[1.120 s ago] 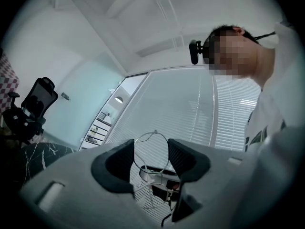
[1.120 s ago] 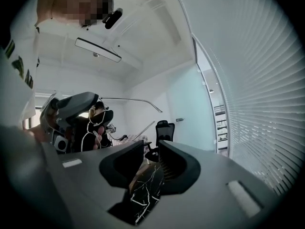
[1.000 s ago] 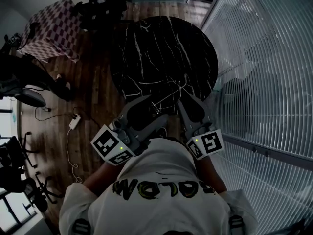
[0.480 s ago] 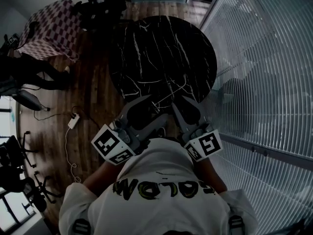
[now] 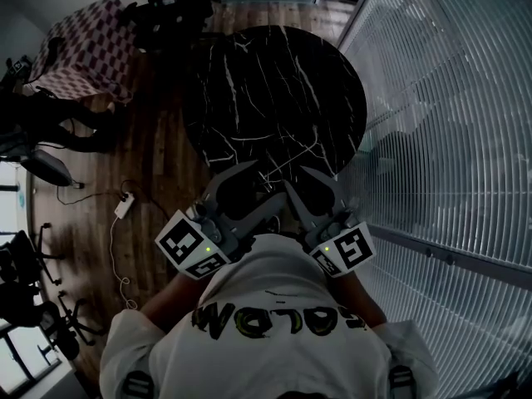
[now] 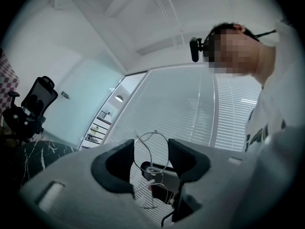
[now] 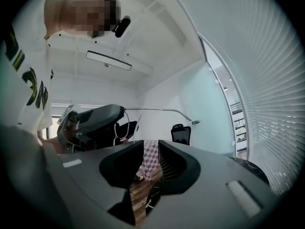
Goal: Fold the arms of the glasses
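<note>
1. The round black marble table (image 5: 274,81) lies well below both tongs and blocks nothing.
2. The left gripper (image 5: 268,185) clamps the thin wire-frame glasses (image 5: 287,165) by a lens rim, held in the air.
3. The right gripper (image 5: 306,181) is just beside it, jaws narrowly parted and empty.
4. The unfolded temple arm (image 7: 157,109) runs sideways above the right jaws, probably nearest that hand.

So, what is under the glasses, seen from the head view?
The near edge of the round black marble table shows under the glasses. Nearer to the person, the left gripper holding them covers whatever is below.
</note>
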Demonstrator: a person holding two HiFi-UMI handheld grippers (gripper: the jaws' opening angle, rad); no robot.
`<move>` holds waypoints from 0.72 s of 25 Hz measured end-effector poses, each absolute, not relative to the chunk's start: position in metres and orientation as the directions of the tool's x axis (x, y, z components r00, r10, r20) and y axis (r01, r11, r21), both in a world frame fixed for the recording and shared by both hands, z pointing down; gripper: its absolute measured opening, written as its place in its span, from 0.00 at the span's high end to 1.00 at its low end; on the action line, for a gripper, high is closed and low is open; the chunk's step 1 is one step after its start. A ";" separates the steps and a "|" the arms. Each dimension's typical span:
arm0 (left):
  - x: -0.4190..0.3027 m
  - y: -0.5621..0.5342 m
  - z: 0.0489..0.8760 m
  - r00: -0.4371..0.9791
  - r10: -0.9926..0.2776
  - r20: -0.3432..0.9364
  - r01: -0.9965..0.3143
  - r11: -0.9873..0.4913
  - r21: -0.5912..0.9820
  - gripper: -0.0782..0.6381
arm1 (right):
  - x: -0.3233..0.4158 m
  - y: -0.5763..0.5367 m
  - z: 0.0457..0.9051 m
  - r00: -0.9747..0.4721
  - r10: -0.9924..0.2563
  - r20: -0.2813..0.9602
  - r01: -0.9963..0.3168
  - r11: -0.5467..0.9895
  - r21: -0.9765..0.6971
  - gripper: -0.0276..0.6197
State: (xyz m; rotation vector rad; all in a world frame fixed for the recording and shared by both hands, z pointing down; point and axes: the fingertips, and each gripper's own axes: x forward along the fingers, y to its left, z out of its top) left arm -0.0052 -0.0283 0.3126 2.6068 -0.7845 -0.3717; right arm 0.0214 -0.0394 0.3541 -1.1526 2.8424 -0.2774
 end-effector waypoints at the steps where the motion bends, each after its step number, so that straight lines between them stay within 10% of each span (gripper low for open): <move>1: -0.004 -0.029 0.313 0.808 -0.573 -0.137 -0.469 -0.766 0.439 0.57 | 0.021 -0.038 0.353 -0.724 -0.690 0.002 -0.678 0.711 -0.189 0.81; 18: -0.014 -0.034 0.317 0.794 -0.594 -0.127 -0.493 -0.752 0.437 0.57 | 0.024 -0.041 0.347 -0.715 -0.699 0.003 -0.697 0.714 -0.060 0.80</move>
